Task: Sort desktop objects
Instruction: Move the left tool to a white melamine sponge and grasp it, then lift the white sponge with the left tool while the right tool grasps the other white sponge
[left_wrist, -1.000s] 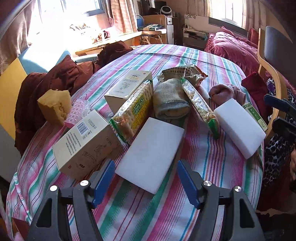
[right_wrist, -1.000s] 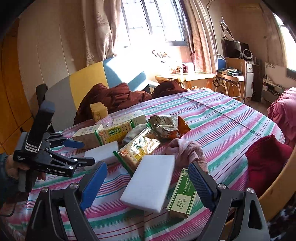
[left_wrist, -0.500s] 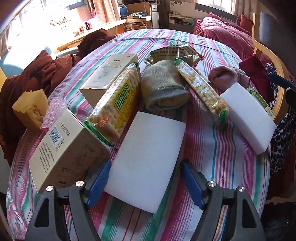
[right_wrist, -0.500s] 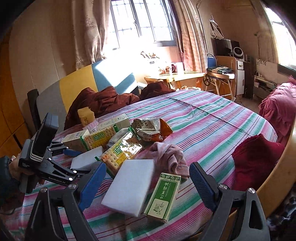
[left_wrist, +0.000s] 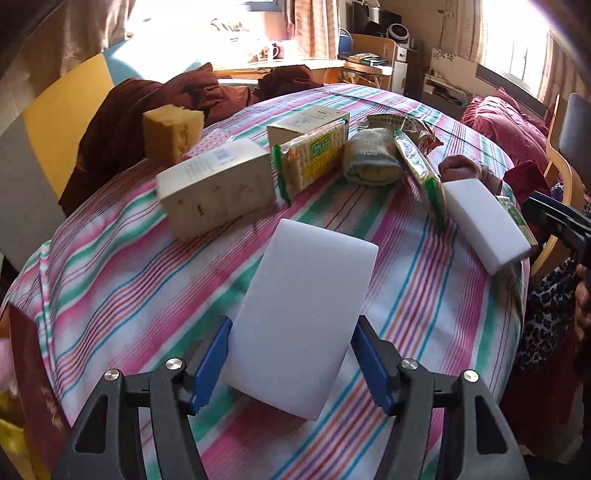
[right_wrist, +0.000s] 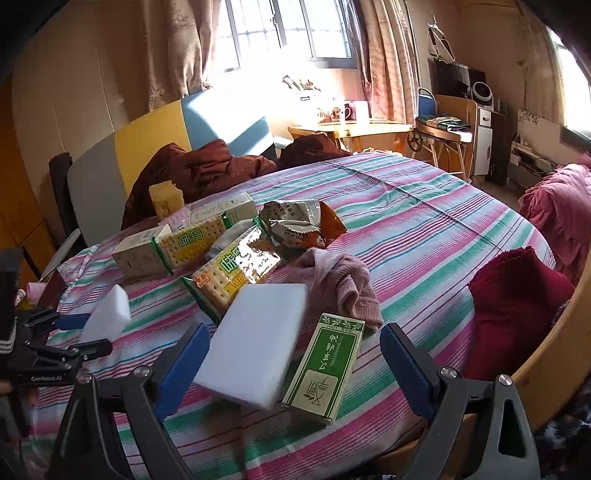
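L gripper (left_wrist: 291, 363) at the bottom centre of the left wrist view: its blue pads (left_wrist: 208, 363) press both long sides of a white foam block (left_wrist: 306, 314), jaws closed only as far as the block's width. The block tilts up out of the frame bottom toward the middle, its far end over the striped tablecloth (left_wrist: 122, 280) (the right wrist view shows it raised off the cloth at far left).

R gripper (right_wrist: 291, 369) at the bottom of the right wrist view: jaws spread wide, gripping nothing. Between them lie a second white foam block (right_wrist: 255, 339) and a green tea box (right_wrist: 325, 369), side by side just above centre-bottom; left pad (right_wrist: 181, 369) sits close to the block's edge, can't tell if touching.

Rest of the items cluster mid-frame, left wrist view: beige carton (left_wrist: 218, 188) left of centre, cracker pack (left_wrist: 314, 155) leaning on another carton (left_wrist: 306, 123), folded grey sock (left_wrist: 373, 162), yellow sponge (left_wrist: 171, 131) upper left. Pink sock (right_wrist: 340, 280) sits centre-right in the right wrist view.
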